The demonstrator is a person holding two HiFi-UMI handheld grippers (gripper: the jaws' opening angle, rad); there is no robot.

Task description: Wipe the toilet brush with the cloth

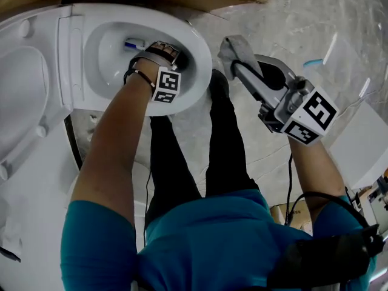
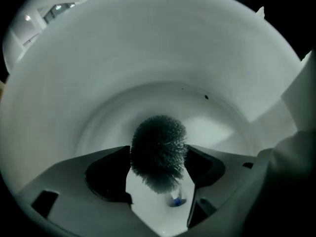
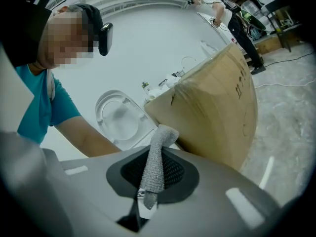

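Observation:
The toilet brush (image 2: 159, 142) has a dark round bristle head and lies down in the white toilet bowl (image 1: 194, 47). A blue and white part of it (image 1: 134, 43) shows at the bowl's bottom. My left gripper (image 1: 162, 52) points straight down into the bowl. In the left gripper view that gripper (image 2: 159, 151) stands open, the bristle head between its two jaws. My right gripper (image 1: 239, 59) hangs to the right of the bowl, shut on a grey knitted cloth (image 1: 232, 46). In the right gripper view a strip of the cloth (image 3: 155, 157) sticks out of the shut gripper (image 3: 152, 174).
The toilet's raised seat and lid (image 1: 24, 83) lie at the left. A large cardboard box (image 3: 217, 107) stands behind the toilet. My legs in black trousers (image 1: 224, 138) stand just right of the bowl on the marbled floor (image 1: 315, 23). Another person (image 3: 222, 9) stands far off.

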